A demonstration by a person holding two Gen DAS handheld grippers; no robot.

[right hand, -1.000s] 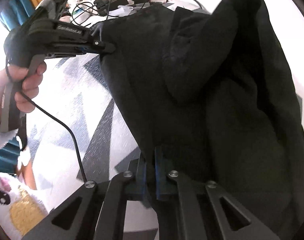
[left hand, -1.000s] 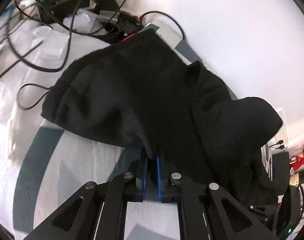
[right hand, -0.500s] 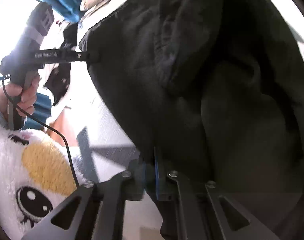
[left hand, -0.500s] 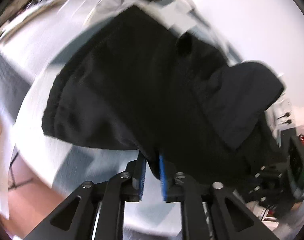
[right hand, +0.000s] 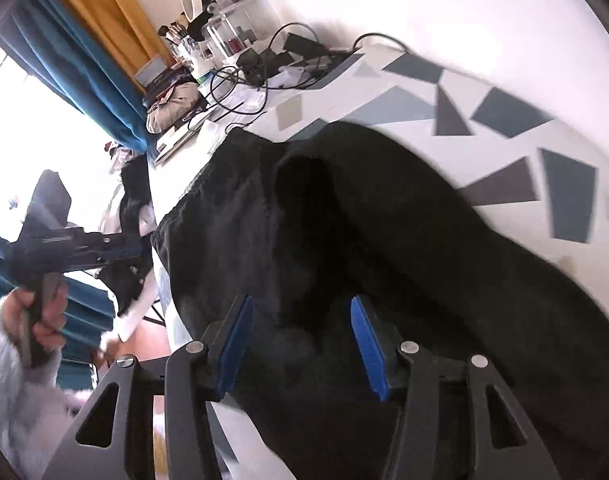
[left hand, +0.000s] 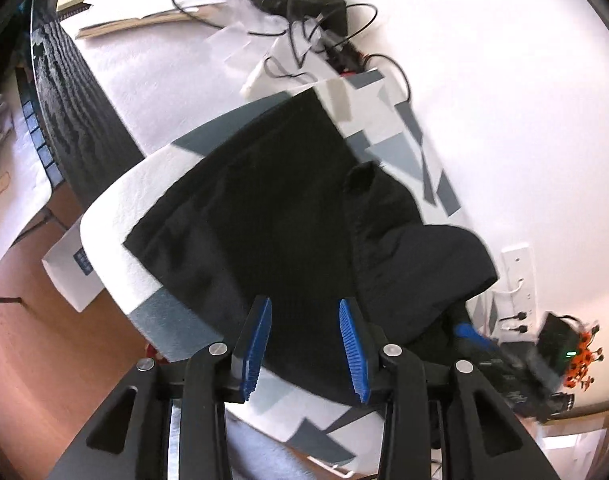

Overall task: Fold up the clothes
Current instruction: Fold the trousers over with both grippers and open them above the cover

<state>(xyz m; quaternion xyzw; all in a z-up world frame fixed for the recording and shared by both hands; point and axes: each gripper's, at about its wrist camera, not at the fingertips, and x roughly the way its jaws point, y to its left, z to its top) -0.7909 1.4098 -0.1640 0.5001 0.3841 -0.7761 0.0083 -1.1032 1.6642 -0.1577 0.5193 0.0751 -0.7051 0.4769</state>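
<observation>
My left tool is spread wide, gripping nothing — the black garment lies flat on the patterned bedspread, filling the frame's centre just beyond the blue pads. My right tool gapes too, over the garment's bunched part — mid-frame, lower right.

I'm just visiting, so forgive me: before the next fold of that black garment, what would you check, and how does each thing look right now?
1. Left gripper open, pads off the cloth: ok.
2. Right gripper open, nothing pinched: ok.
3. Black garment lying on the patterned sheet: ok.
4. Garment flat: not ok, a bulging lump sits on its right side.
5. Cables apart from the garment: ok.
6. Which edge to grab next: cannot tell, the cloth is dark and blurred.
</observation>
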